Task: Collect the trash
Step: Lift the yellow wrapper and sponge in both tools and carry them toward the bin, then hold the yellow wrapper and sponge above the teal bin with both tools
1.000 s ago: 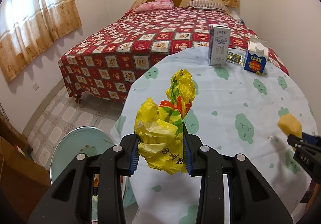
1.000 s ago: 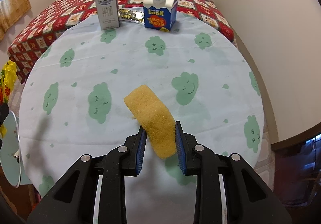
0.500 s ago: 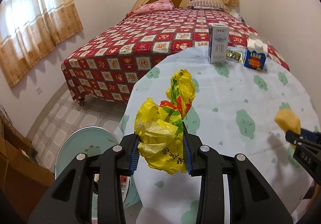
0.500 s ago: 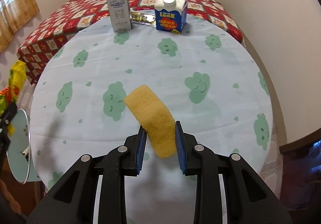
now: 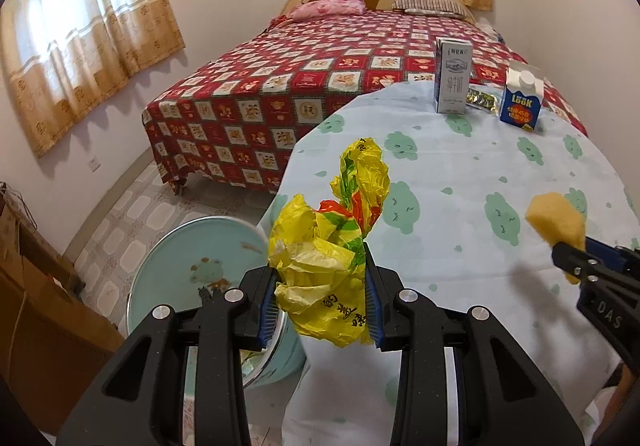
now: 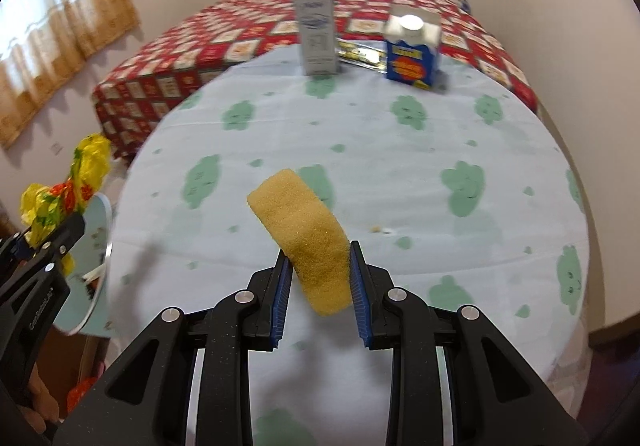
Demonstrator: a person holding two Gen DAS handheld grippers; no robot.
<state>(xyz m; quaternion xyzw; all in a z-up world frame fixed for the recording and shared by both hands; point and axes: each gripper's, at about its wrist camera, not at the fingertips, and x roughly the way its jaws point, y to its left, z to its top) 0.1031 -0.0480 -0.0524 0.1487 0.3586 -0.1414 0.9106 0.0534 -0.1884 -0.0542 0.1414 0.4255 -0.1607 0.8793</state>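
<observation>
Holding the crumpled yellow wrapper (image 5: pixel 334 258) clamped in our left tongs (image 5: pixel 320 300), we have it raised off the round worktop (image 5: pixel 460 166), right over that worktop's near-left edge. Below and to the left of these tongs sits the pale green bin (image 5: pixel 192 266), its rim just beside the worktop's overhanging cloth. Our right tongs (image 6: pixel 319 278) are closed on a yellow sponge (image 6: pixel 304 234), tilted above the middle of the worktop. Ahead of both tongs the cloth lies open up to the far edge, where a grey carton (image 6: pixel 317 34) and a blue carton (image 6: pixel 412 50) stand upright with a gold foil packet (image 6: pixel 360 54) lying between them. Past that edge is the bed (image 5: pixel 300 86). Small crumbs (image 6: pixel 378 230) lie just right of the sponge.
</observation>
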